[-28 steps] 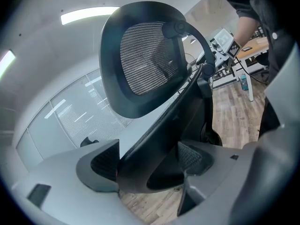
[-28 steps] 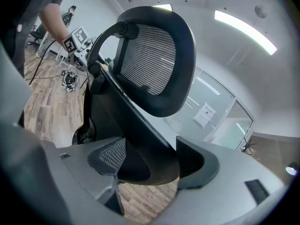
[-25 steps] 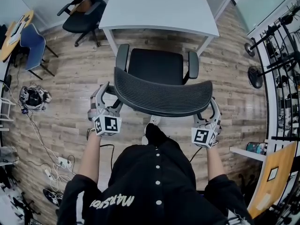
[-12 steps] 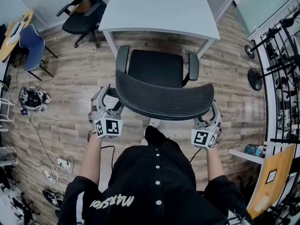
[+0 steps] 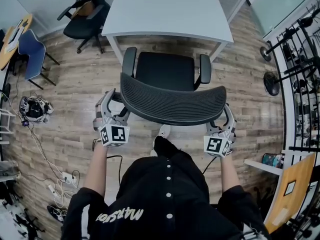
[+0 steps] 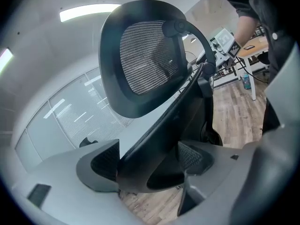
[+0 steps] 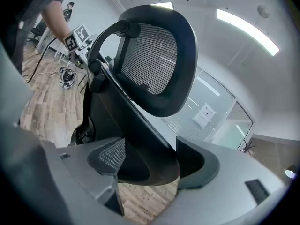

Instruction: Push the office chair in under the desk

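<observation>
Floor (image 5: 70, 119): wood planks run under everything I see from the head view.
Table (image 5: 165, 9): white, at the top of the head view, its near edge towards me.
Office chair (image 5: 167, 71): black, facing the table; its seat sits just in front of the table's near edge, not yet under it, with both armrests out in the open.
Backrest (image 5: 172, 104): curved black mesh, nearest to me, spanning between my two grippers.
Spare chairs: a black chair (image 5: 85, 14) stands left of the table, a blue chair (image 5: 30, 49) further left.
Left gripper (image 5: 114, 106): my jaws are clenched on the backrest's left edge, and the rim fills the gap between the pads (image 6: 101, 161).
Right gripper (image 5: 221, 120): jaws are likewise clamped on the backrest's right edge, with the rim held between both pads (image 7: 110, 156).
</observation>
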A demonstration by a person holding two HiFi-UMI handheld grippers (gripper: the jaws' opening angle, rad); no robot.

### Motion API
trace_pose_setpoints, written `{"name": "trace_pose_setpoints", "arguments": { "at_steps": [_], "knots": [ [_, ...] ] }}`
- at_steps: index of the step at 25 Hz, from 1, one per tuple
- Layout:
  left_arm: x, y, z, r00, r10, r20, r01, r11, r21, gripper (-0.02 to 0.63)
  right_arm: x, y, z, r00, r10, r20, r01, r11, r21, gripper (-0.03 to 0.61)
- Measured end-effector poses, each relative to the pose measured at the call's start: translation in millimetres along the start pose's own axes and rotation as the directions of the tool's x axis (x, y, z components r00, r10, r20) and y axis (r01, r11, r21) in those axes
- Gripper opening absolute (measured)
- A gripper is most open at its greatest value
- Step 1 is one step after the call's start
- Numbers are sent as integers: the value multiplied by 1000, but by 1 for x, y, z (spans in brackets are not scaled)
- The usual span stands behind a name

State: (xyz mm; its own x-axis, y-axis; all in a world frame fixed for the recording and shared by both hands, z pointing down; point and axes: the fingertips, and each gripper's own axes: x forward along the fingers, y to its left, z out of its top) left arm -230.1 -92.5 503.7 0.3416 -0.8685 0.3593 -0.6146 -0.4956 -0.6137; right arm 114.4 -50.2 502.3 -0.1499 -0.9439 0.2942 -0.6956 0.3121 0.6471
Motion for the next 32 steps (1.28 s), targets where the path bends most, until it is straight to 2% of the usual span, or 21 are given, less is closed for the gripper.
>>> {"name": "trace_pose_setpoints", "arguments": {
  "at_steps": [20, 32],
  "knots": [
    [42, 19, 8, 1000, -3, 4, 3, 1000, -7, 379, 40, -20, 0, 1000, -21, 12, 21, 1000, -1, 325],
    [75, 15, 23, 1000, -5, -10, 5, 1000, -1, 379, 77, -48, -16, 999, 50, -7, -51, 999, -7, 330]
  ]
}}
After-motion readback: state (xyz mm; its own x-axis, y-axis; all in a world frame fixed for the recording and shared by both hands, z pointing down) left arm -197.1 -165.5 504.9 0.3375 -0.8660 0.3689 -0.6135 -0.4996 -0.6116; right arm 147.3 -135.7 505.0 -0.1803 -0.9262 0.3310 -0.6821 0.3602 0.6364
